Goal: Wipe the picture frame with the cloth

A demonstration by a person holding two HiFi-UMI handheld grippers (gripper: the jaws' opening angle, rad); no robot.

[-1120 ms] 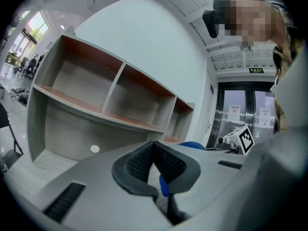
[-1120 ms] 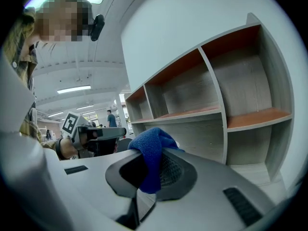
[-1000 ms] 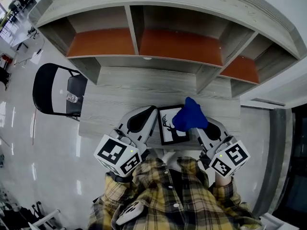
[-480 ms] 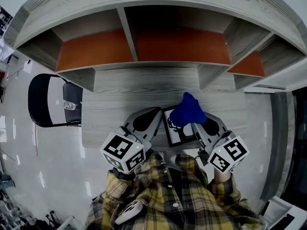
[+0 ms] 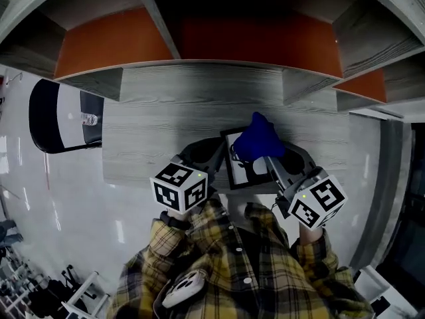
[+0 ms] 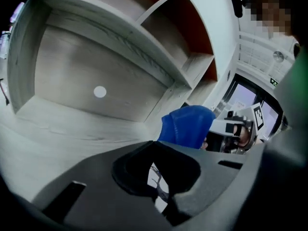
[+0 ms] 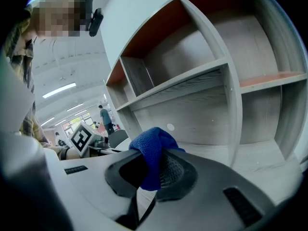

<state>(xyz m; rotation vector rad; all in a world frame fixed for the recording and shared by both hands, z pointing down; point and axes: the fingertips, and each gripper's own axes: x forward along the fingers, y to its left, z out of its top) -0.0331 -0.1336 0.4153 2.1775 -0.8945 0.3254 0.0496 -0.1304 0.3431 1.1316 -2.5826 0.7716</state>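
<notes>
The picture frame (image 5: 240, 168), black-edged with a deer drawing on white, is held over the near edge of the grey desk (image 5: 166, 125). My left gripper (image 5: 221, 154) is shut on its left side; in the left gripper view the frame's edge (image 6: 158, 184) shows between the closed jaws of the left gripper (image 6: 156, 177). A blue cloth (image 5: 257, 138) covers the frame's upper right corner, and my right gripper (image 5: 267, 158) is shut on it. In the right gripper view the cloth (image 7: 151, 150) bulges up out of the right gripper (image 7: 151, 170). The cloth (image 6: 187, 126) also shows beyond the left jaws.
A hutch of grey shelves with orange back panels (image 5: 113, 48) stands over the back of the desk. A black chair (image 5: 56, 115) carrying a small bottle (image 5: 88, 119) is on the glossy floor at left. The person's plaid shirt (image 5: 232, 264) fills the bottom.
Both grippers have sunk toward the desk with the frame and the cloth, the left one farther. The head camera has leaned in closer to the shelves.
</notes>
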